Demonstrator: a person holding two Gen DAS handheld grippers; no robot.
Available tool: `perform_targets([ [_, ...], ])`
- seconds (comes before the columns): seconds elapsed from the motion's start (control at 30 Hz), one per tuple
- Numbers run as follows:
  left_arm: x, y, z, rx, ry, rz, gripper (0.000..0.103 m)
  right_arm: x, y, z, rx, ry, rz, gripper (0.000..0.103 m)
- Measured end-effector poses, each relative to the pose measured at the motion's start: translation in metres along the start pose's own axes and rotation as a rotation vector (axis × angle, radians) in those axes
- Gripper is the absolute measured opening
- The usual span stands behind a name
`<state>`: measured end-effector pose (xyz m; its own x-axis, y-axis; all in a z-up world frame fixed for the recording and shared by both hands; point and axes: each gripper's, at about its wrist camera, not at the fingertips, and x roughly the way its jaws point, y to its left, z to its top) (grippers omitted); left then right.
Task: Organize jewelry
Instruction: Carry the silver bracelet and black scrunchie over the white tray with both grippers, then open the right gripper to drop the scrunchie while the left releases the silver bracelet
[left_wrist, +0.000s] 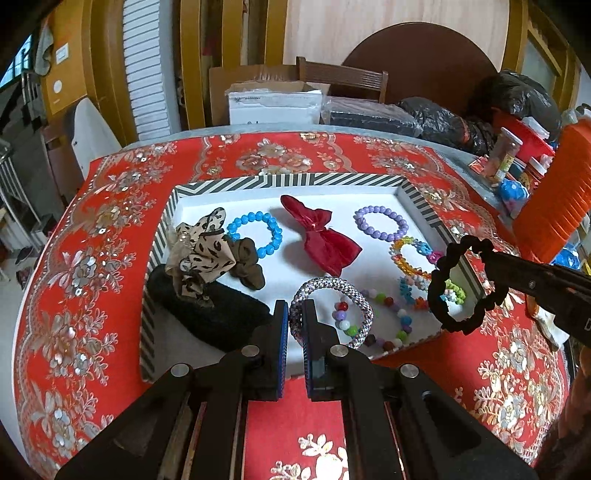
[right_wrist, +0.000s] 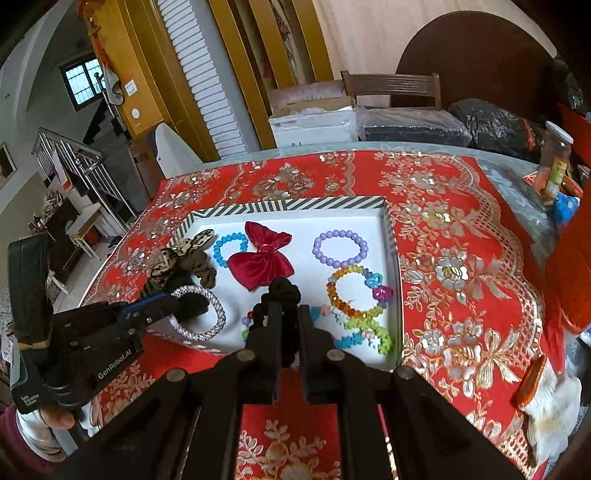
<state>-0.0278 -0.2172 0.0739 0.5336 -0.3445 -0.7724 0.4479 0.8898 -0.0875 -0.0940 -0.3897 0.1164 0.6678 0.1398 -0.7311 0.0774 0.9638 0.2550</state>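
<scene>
A striped-rim white tray (left_wrist: 288, 181) (right_wrist: 295, 204) holds a red bow (left_wrist: 321, 236) (right_wrist: 262, 258), a blue bead bracelet (left_wrist: 255, 234), a purple bead bracelet (left_wrist: 380, 223) (right_wrist: 340, 249), multicolour bead bracelets (left_wrist: 413, 254) (right_wrist: 354, 295), a leopard scrunchie (left_wrist: 201, 251) and a black fuzzy band (left_wrist: 207, 310). My left gripper (left_wrist: 294, 314) (right_wrist: 181, 299) is shut on a silver glitter bangle (left_wrist: 332, 288) (right_wrist: 218, 314) over the tray's near edge. My right gripper (right_wrist: 287, 314) (left_wrist: 491, 258) is shut on a black scrunchie (left_wrist: 461, 288) (right_wrist: 280, 291), held above the tray's right side.
The tray lies on a red floral tablecloth (left_wrist: 110, 229) (right_wrist: 461, 258). Jars and an orange container (left_wrist: 554, 206) crowd the table's right edge. A white glove (right_wrist: 550, 406) lies at the right. Boxes, black bags and a chair (left_wrist: 343, 79) stand behind the table.
</scene>
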Motion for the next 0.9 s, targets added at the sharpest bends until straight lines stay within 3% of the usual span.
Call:
perform_targets([
  [0.33,0.018,0.008,0.012,-0.035,0.021,-0.004,0.0,0.022,-0.019,0.016,0.053,0.013,0.009,0.008],
  [0.9,0.045,0.008,0.01,-0.047,0.078,0.004,0.0,0.101,-0.028,0.027,0.088,0.129,-0.022,0.008],
])
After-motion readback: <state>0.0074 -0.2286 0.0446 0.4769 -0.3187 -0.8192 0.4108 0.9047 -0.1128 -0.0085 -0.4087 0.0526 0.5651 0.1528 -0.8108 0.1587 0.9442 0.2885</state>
